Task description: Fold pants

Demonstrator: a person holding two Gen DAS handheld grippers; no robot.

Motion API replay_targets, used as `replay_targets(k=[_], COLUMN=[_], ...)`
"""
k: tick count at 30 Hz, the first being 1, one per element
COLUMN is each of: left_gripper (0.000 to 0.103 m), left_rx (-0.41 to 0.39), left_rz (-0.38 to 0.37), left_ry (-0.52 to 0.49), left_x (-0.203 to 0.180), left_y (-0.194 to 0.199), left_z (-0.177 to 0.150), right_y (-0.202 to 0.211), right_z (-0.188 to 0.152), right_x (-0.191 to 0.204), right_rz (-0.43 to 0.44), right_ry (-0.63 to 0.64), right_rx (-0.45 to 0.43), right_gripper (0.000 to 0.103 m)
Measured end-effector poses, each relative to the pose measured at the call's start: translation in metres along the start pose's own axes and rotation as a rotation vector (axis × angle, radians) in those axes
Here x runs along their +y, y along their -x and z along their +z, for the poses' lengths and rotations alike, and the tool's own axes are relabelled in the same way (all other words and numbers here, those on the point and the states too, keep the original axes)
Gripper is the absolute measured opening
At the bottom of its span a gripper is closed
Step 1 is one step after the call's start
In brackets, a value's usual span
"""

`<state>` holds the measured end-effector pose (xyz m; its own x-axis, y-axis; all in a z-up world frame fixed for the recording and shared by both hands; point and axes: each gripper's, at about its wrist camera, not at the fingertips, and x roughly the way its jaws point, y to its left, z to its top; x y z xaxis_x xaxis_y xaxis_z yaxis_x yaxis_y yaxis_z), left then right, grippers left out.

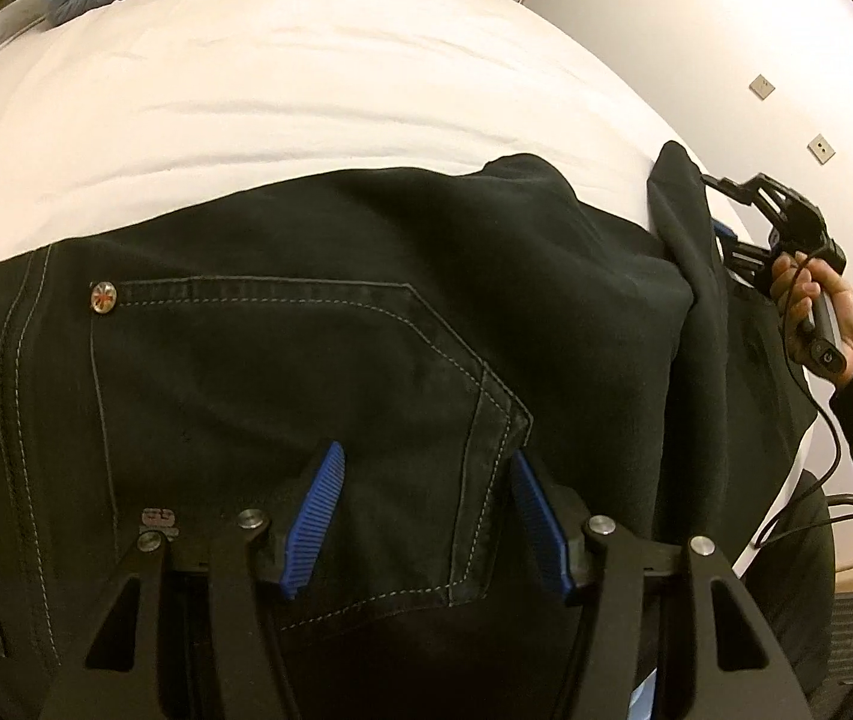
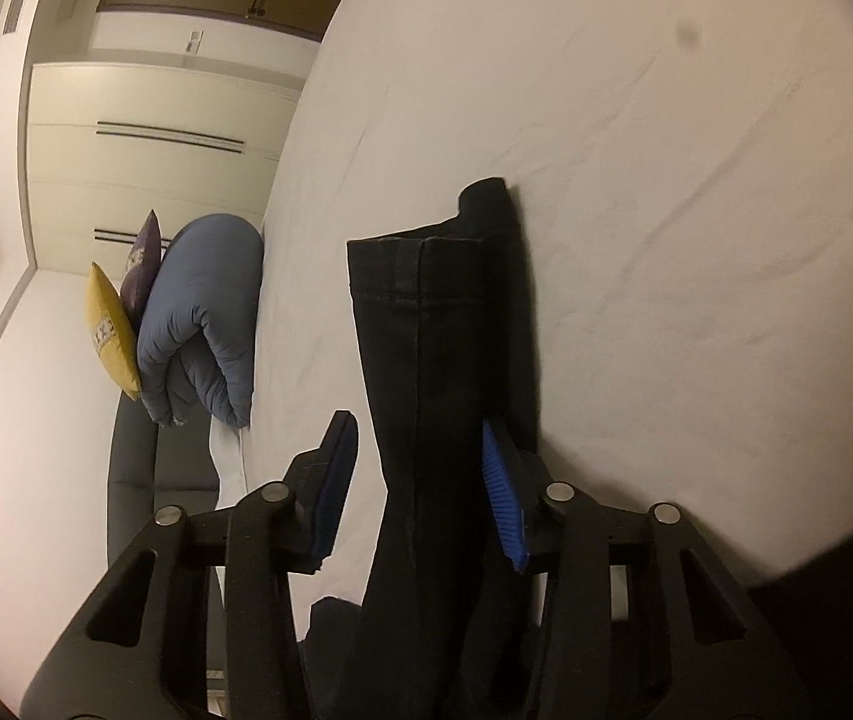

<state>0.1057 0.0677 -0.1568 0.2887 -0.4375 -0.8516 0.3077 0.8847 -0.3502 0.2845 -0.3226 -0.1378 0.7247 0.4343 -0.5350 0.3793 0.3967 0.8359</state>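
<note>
Left wrist view: pants [image 1: 318, 372], black denim, lie spread on the white bed [image 1: 306, 96], seat side up with the back pocket [image 1: 282, 396] facing the camera. Left gripper [image 1: 429, 480] hovers over the pocket's corner, jaws apart, nothing pinched; whether the tips touch the cloth I can't tell. At the right edge the right gripper [image 1: 726, 228] is at a raised fold of leg fabric, held by the person's hand [image 1: 816, 312].

Right wrist view: the leg end with its hem [image 2: 420, 258] runs up between the right gripper's [image 2: 420, 438] blue pads [image 2: 501, 498]. The right pad is against the cloth, the left pad stands clear with a gap showing, so not clamped.

Doing the step well, as I judge it: close fully on both layers before pulling, keep the hem square, use the left gripper to pin the seat so it doesn't drag, then lay the leg over flat.

Writing: rivet [image 1: 104, 297] by the pocket shows a Union Jack pattern. A small mark on the gripper frame is unreadable. No brand label legible.
</note>
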Motion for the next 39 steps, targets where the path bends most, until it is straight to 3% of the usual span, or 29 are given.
replay_targets(k=[5, 6, 8, 12, 18, 21, 24, 28, 30, 33, 36, 39], left_gripper=[0.06, 0.06, 0.06, 0.06, 0.06, 0.06, 0.059, 0.059, 0.059, 0.059, 0.059, 0.06], left_rx=[-0.003, -0.002, 0.001, 0.009, 0.011, 0.012, 0.01, 0.014, 0.02, 0.031, 0.04, 0.045], left_rz=[0.001, 0.002, 0.007, 0.014, 0.009, 0.002, -0.004, 0.032, 0.039, 0.044, 0.057, 0.067], left_ry=[-0.001, -0.003, -0.006, -0.008, 0.005, 0.02, 0.026, -0.023, -0.033, -0.042, -0.049, -0.051], left_x=[0.005, 0.005, 0.002, 0.0, 0.001, 0.004, 0.007, 0.001, 0.0, -0.001, -0.004, -0.008], left_y=[0.005, 0.005, 0.003, 0.001, 0.0, 0.0, 0.0, -0.001, -0.001, -0.002, -0.003, -0.005], left_z=[-0.004, -0.004, -0.003, -0.001, 0.0, 0.002, 0.002, 0.0, 0.0, 0.002, 0.003, 0.006], right_y=[-0.018, -0.023, -0.018, -0.021, 0.042, 0.091, 0.133, 0.17, 0.186, 0.195, 0.195, 0.188], right_z=[-0.009, -0.003, -0.007, 0.002, 0.007, 0.005, -0.013, -0.052, -0.073, -0.099, -0.117, -0.118], right_x=[-0.008, -0.008, -0.011, 0.012, 0.092, 0.142, 0.155, 0.085, 0.012, -0.06, -0.088, -0.085], right_rz=[0.022, 0.032, 0.03, -0.025, 0.102, 0.217, 0.263, 0.216, 0.138, 0.038, 0.002, -0.001], right_ry=[-0.028, -0.042, -0.046, 0.05, 0.173, 0.272, 0.363, 0.24, 0.062, -0.131, -0.201, -0.214], right_rx=[0.006, -0.002, -0.008, -0.029, -0.121, -0.197, -0.262, -0.335, -0.351, -0.372, -0.389, -0.405], right_gripper=[0.033, 0.03, 0.005, 0.002, 0.002, 0.002, 0.002, 0.002, 0.002, 0.002, 0.002, 0.002])
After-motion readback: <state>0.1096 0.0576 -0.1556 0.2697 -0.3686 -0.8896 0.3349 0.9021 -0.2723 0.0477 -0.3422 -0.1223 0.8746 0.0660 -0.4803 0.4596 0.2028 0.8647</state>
